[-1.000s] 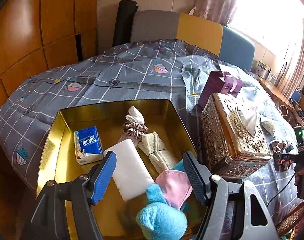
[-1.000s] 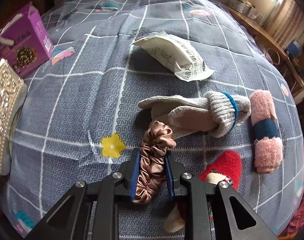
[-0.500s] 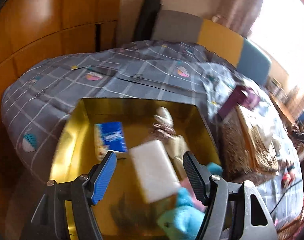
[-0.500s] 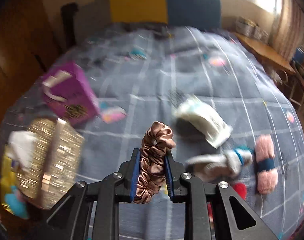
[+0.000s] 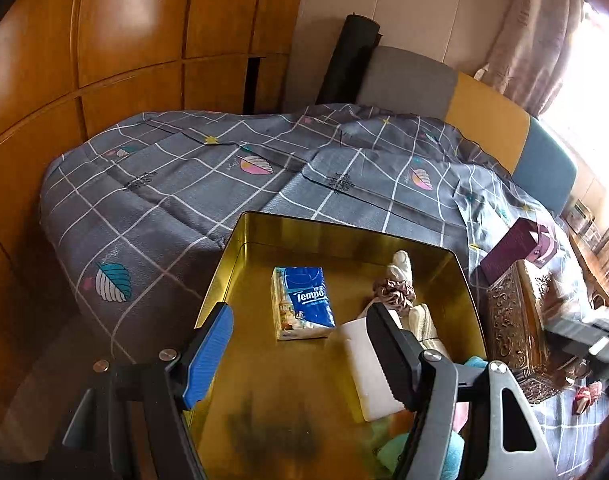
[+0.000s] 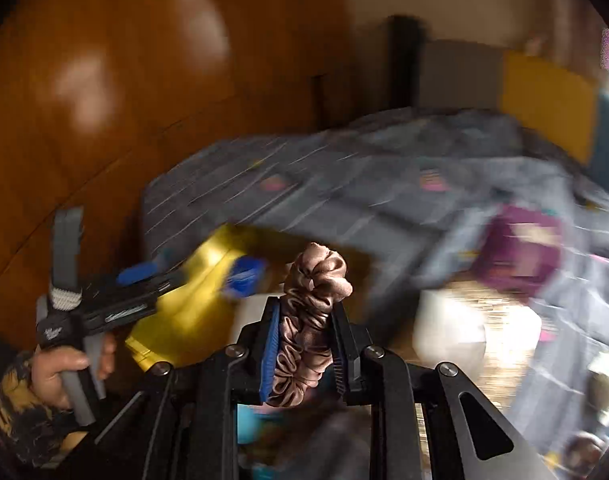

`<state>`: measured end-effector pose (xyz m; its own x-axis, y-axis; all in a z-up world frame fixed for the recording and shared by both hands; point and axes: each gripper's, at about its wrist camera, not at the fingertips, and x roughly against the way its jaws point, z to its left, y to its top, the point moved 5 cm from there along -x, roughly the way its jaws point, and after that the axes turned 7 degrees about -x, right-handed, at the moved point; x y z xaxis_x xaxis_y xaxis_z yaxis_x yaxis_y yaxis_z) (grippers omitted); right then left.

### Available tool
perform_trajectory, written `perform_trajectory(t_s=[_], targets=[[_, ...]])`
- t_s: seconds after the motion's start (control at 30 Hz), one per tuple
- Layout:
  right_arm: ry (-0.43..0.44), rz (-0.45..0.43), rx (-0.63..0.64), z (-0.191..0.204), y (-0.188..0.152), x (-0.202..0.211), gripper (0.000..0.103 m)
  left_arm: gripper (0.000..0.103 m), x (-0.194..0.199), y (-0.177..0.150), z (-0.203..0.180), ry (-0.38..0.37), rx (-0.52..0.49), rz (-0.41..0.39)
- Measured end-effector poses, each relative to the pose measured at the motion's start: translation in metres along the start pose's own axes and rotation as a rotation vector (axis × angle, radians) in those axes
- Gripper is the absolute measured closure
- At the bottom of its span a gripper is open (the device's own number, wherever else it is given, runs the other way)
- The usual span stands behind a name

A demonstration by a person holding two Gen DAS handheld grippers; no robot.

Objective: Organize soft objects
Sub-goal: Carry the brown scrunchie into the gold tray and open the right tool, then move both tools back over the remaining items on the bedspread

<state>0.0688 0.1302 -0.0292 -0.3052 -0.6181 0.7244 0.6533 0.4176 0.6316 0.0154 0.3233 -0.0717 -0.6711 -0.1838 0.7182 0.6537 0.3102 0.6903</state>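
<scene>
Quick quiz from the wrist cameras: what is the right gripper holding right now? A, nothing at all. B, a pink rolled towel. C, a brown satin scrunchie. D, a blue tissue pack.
C: in the right wrist view the right gripper has its pads pressed on both sides of the brown satin scrunchie, which sticks up past the fingertips.

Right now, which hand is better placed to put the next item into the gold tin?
Right: the right gripper is shut on a scrunchie. The left gripper is open, empty, over the tin.
</scene>
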Motion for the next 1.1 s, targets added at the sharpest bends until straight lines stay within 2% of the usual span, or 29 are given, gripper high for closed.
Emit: perform_trajectory(t_s=[0.1,0.13,0.2,0.3,0.37,0.43,0.67,0.9,1.1], targets=[[0.059,0.071,-0.008,0.021,-0.015,-0.047,0.079,0.033,0.0,-0.001,0.003,-0.001,0.009,-0.001],[0.059,0.087,-0.008,0.025,-0.019,-0.061,0.075,0.033,0.0,-0.001,0.004,0.0,0.012,-0.001],[0.066,0.131,-0.005,0.034,-0.029,-0.088,0.073,0.033,0.0,-0.002,0.006,0.005,0.015,-0.001],[0.067,0.167,-0.023,0.035,-0.043,-0.109,0.066,0.033,-0.002,-0.003,0.008,0.008,0.017,0.001],[0.078,0.174,-0.035,0.034,-0.046,-0.115,0.048,0.033,-0.003,-0.004,0.009,0.008,0.02,0.003],[0.09,0.165,-0.04,0.033,-0.048,-0.112,0.037,0.033,-0.003,-0.004,0.009,0.007,0.02,0.005],[0.042,0.09,-0.037,0.026,-0.044,-0.089,0.034,0.033,0.003,-0.003,-0.004,0.007,-0.02,-0.017],[-0.068,-0.012,-0.011,0.02,-0.038,-0.055,0.028,0.033,0.01,-0.006,-0.025,-0.011,-0.078,-0.016],[-0.162,-0.134,-0.003,0.003,-0.031,-0.016,0.022,0.033,0.016,-0.009,-0.044,-0.024,-0.13,-0.021]])
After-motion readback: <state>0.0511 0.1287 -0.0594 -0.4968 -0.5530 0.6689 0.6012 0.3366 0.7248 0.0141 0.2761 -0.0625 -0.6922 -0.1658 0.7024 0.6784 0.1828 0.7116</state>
